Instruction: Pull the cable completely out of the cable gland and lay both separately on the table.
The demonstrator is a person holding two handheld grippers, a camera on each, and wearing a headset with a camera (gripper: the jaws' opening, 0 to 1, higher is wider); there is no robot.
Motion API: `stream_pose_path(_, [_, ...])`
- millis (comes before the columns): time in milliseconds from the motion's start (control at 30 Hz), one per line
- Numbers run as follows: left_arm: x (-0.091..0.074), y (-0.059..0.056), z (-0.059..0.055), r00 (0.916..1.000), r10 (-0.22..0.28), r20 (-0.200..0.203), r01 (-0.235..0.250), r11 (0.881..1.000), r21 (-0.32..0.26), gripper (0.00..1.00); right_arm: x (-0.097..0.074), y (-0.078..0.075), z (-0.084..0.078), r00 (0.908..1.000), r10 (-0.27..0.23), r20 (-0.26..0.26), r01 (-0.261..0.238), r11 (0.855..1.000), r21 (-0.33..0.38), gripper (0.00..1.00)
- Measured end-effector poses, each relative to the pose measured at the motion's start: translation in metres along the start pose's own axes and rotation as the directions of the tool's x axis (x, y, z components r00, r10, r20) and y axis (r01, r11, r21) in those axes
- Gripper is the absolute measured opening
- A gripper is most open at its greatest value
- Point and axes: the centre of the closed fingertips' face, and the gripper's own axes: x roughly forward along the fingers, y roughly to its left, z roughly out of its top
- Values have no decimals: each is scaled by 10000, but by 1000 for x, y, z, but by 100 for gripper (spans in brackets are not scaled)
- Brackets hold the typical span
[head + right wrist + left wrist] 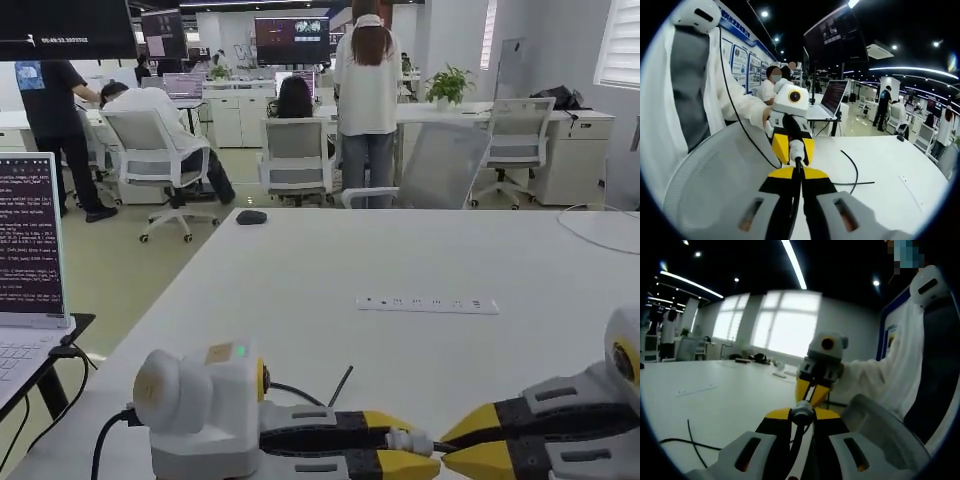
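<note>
Low over the near edge of the desk, the left hand-held gripper clamps the white cable gland and the right hand-held gripper nips the black cable just beside it, so a straight, steady pull along the gland's axis seems best.

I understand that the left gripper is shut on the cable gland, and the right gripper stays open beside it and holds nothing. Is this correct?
Not fully. The left gripper is shut on the cable gland, but the right gripper is not open. Its jaws are shut on the black cable just in front of the gland, as the right gripper view shows.
</note>
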Motion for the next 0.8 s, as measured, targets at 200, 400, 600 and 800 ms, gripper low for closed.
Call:
stream_pose_path(200, [-4, 4, 4, 9998, 170, 145, -172, 9998, 133, 17, -7, -6, -12, 9996, -240, -146, 241, 9997, 101, 2])
stream_pose_path(400, [-4, 6, 5, 9995, 264, 179, -267, 9995, 169, 17, -13, -9, -27, 9981, -453, -416, 463, 9987, 229, 2])
stream_pose_path(600, [-12, 14, 14, 9961, 558, 688, -548, 9984, -155, 17, -26, -13, -59, 9905, -881, -1052, 948, 9937, 597, 2])
stream_pose_path(800, [-14, 16, 18, 9934, 697, 912, -676, 9974, -268, 17, -38, -12, -80, 9849, -1075, -1359, 1220, 9872, 1029, 2])
